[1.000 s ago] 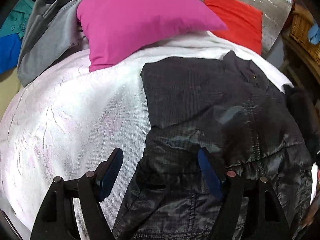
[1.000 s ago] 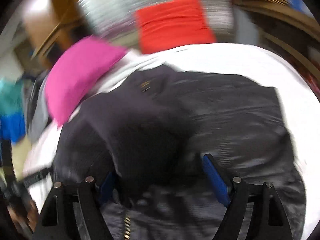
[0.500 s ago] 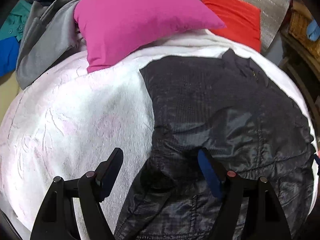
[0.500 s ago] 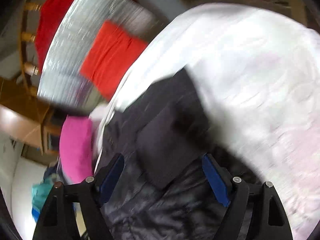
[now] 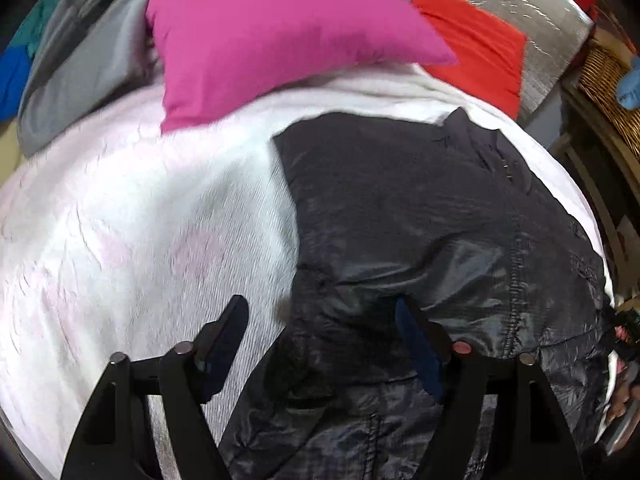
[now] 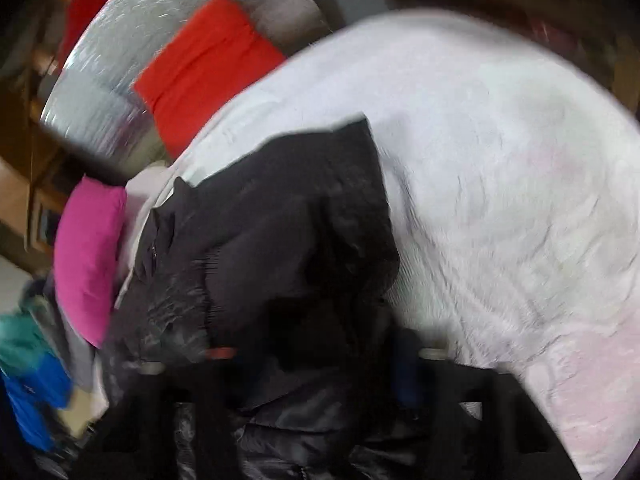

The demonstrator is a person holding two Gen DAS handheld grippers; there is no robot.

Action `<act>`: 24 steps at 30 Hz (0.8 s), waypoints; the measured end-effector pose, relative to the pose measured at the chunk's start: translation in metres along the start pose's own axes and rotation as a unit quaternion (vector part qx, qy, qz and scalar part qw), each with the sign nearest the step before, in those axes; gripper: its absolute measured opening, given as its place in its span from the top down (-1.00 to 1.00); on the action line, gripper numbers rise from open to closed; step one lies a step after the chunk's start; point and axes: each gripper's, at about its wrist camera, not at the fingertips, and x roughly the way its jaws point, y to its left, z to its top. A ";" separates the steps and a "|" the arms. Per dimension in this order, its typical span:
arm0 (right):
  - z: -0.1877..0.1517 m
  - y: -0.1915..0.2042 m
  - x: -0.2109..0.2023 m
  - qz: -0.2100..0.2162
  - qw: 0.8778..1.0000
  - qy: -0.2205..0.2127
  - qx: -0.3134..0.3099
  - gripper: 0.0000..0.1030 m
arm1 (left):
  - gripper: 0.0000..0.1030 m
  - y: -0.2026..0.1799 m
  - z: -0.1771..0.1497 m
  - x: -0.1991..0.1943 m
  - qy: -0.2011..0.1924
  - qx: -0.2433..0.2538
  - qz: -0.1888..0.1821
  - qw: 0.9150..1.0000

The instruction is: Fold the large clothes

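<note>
A black shiny jacket (image 5: 420, 240) lies spread on the white bedspread (image 5: 140, 240), collar toward the pillows. My left gripper (image 5: 320, 336) hovers over the jacket's left edge near its hem. Its jaws are closing a little but stand wide, one finger (image 5: 224, 336) over the bedspread and the other over the jacket, neither pressing. In the blurred right wrist view my right gripper (image 6: 316, 364) is at the jacket's (image 6: 280, 240) right side. Its jaws are closing, and a bunch of black fabric fills the gap between them.
A pink pillow (image 5: 280, 32) and a red pillow (image 5: 476, 52) lean on a silver quilted headboard (image 5: 520, 4). Grey clothing (image 5: 80, 64) and teal and blue garments are piled at the far left. A wicker basket (image 5: 612, 80) stands beyond the bed's right side.
The right gripper swung from above the jacket to its right edge, rolled, and narrowed from wide open onto the fabric. The jacket's raised right part now lies flat. The left gripper barely moved.
</note>
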 end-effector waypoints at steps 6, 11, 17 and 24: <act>-0.004 -0.002 -0.007 -0.017 1.000 -0.018 -0.009 0.42 | -0.36 -0.004 0.002 0.004 0.005 0.001 0.014 1.000; -0.001 -0.018 0.004 -0.002 0.999 0.021 0.030 0.32 | -0.36 0.003 0.000 0.012 0.030 -0.016 0.003 0.999; 0.006 -0.026 -0.018 0.028 0.999 -0.007 0.039 -0.35 | -0.36 0.011 0.007 -0.001 0.009 -0.033 -0.020 0.999; 0.010 -0.038 0.003 0.062 0.996 0.015 0.071 -0.36 | -0.36 0.022 0.007 0.009 0.031 -0.066 -0.071 0.995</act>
